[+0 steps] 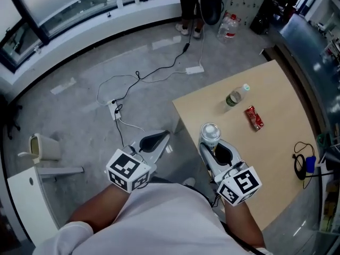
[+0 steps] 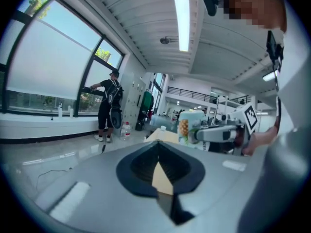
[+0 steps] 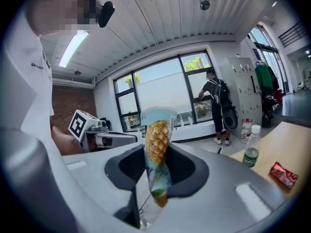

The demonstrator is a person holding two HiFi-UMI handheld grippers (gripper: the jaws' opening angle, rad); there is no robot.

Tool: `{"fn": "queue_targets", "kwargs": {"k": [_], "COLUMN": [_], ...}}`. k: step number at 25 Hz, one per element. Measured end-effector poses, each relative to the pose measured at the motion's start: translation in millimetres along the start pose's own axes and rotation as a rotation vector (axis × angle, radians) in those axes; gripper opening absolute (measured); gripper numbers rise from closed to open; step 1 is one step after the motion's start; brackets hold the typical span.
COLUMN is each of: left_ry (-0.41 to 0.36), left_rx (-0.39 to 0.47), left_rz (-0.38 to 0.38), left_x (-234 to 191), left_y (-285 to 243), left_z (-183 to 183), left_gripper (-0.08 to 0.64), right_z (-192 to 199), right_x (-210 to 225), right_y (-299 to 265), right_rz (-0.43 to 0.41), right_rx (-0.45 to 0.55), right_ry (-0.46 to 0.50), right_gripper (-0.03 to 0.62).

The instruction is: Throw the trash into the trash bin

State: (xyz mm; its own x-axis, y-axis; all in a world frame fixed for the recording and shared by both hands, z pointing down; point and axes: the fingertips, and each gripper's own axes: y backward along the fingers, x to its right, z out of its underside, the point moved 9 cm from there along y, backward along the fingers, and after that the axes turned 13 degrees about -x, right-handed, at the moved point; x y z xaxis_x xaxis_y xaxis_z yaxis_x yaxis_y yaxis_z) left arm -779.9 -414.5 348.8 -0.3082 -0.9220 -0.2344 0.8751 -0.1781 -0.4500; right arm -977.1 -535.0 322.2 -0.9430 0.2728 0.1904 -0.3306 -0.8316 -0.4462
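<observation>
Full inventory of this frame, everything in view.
table: 1, light wood, right
pineapple-print cup: 1, pale blue, in fingers of right gripper
bottle: 1, clear with green label, on table
wrapper: 1, red, on table
cable: 1, black, table's right edge
bin: 1, white, floor at left
power strip: 1, white, floor
person: 1, dark clothes, by window
left gripper: 1, grey, shut, empty
right gripper: 1, grey, shut on pineapple-print cup
</observation>
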Motion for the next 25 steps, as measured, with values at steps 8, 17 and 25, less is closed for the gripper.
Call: {"fn": "queue_targets", "kwargs": {"k": [8, 17, 25], "left_ry": [0.118, 0.246, 0.402], "left_rx": [0.084, 0.158, 0.241], "left_rz": [-0.198, -0.406, -0.59], "left_x": [-82.4, -138.8, -170.3], "left_y": [93.7, 197.5, 249.8], "left_z": [32.1, 70.1, 100.7], "left_gripper": [0.009, 0.009, 0.009], "right_z": [-32.3, -70.7, -97.1], "right_x": [-58.9, -123.1, -156.5], "right_y": [-95.5, -178.6, -244.0], "right_rz": [-0.156, -0.314, -0.472], "right_rx": [-0.056, -0.086, -0.147], "right_ry": [0.094, 0.171, 0.261], "right_gripper": [0.109, 0.109, 0.109]}}
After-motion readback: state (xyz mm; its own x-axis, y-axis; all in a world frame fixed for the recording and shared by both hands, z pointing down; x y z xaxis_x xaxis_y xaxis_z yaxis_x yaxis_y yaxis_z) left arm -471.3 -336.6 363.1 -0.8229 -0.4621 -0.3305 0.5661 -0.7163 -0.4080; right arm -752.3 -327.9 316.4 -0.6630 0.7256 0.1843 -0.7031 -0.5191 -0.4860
